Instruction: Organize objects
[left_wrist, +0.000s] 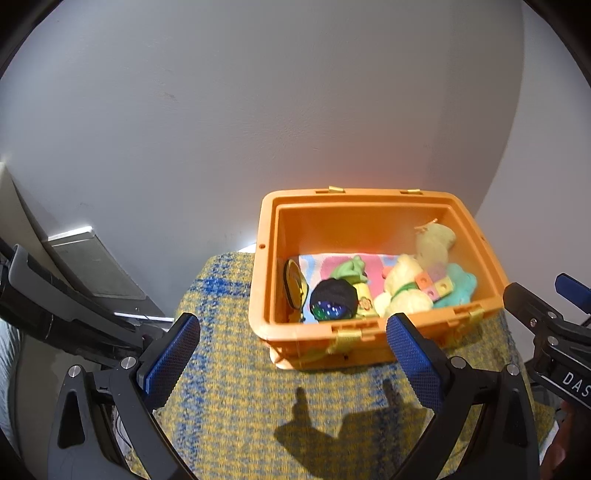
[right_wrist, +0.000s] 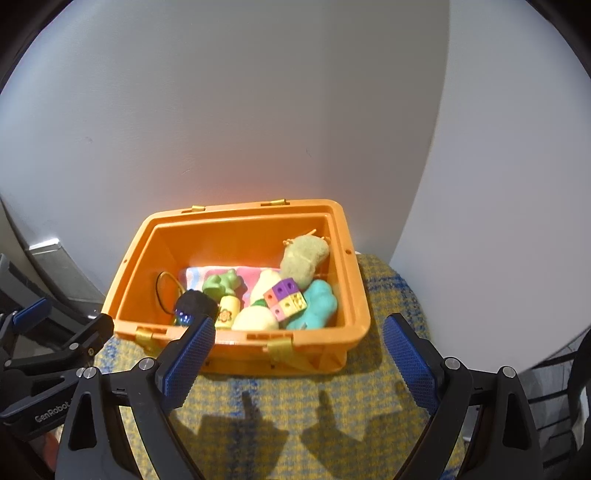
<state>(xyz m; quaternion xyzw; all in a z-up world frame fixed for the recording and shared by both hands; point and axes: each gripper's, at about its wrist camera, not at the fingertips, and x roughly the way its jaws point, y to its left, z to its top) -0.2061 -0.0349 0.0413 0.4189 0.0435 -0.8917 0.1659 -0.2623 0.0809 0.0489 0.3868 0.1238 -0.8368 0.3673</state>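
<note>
Both grippers hang with tongs apart and empty over the yellow-and-blue woven cloth (right_wrist: 295, 398).

Left gripper (left_wrist: 291, 354) and right gripper (right_wrist: 299, 354) face the orange toy bin (right_wrist: 236, 341) against the wall, full of soft, light plush; grip its stiff rim. Readable: "GenRobot", "DAS".

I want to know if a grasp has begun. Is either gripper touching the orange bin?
Apart. In each wrist view, the left gripper and right gripper hang open above the yellow-blue cloth, short of the orange bin; their shadows fall on bare cloth.
</note>
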